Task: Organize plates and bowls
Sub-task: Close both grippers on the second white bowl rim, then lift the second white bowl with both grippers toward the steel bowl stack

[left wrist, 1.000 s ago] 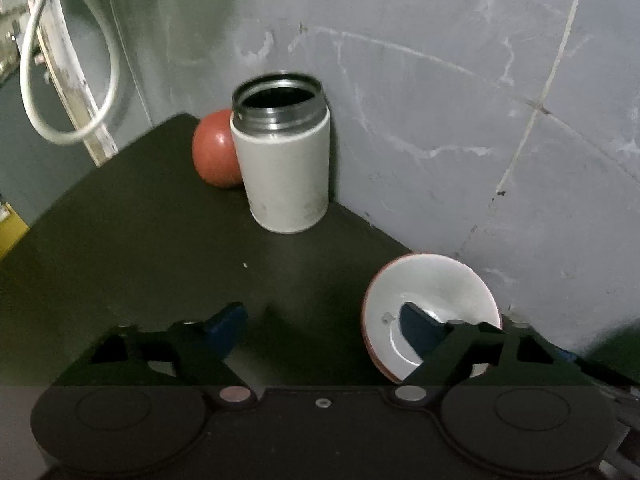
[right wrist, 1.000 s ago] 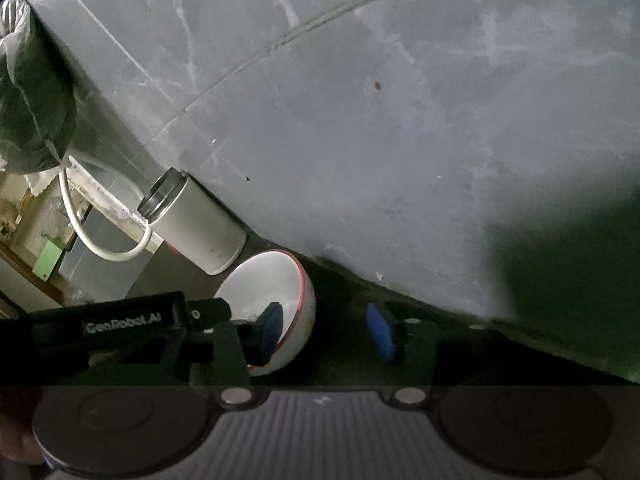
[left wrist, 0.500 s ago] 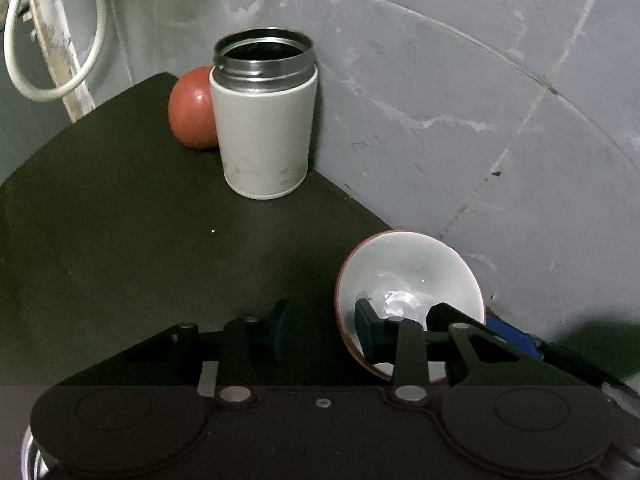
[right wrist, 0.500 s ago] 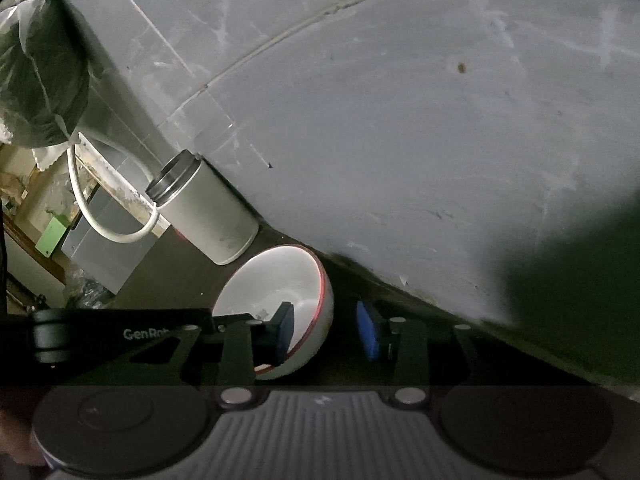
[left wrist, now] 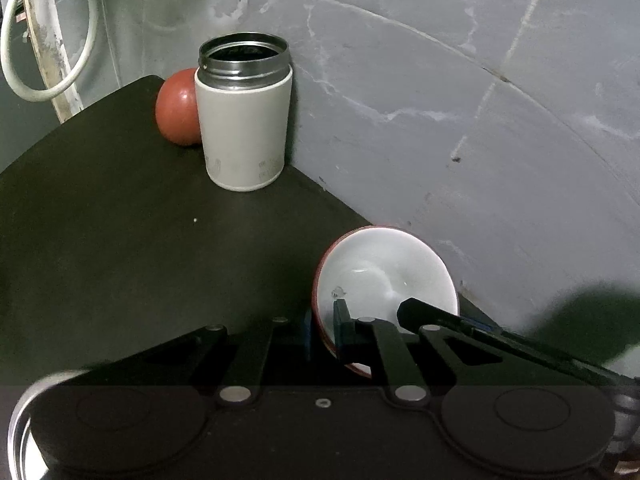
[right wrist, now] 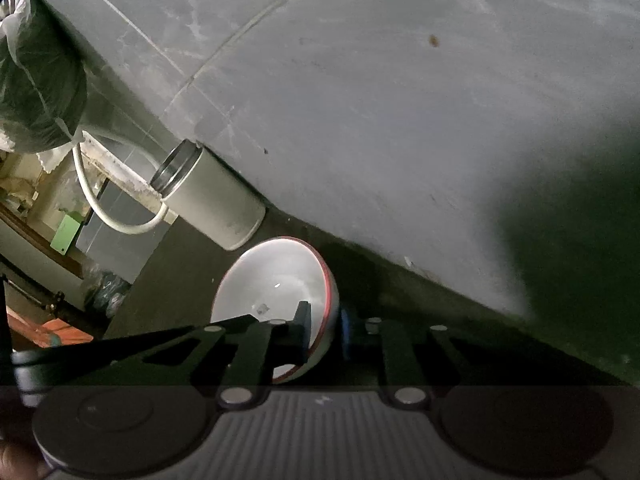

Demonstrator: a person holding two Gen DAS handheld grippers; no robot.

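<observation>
Left gripper (left wrist: 323,330), left wrist view: fingers drawn nearly together, pinching the near rim of the white red-edged bowl (left wrist: 386,276), which sits tilted on the dark table (left wrist: 120,248) against the grey wall (left wrist: 440,120), well apart from the open steel canister (left wrist: 243,116) and red ball (left wrist: 178,108). Right gripper (right wrist: 326,330), right wrist view: likewise clamped on the bowl's (right wrist: 276,280) opposite rim, one finger inside, one outside, canister (right wrist: 208,200) just beyond.

Glossy glazed ceramic bowl (left wrist: 386,268); flask (left wrist: 243,116) with a matt pale body and bright metal rim; matt dark tabletop (left wrist: 120,240); rough grey wall (left wrist: 440,120)
</observation>
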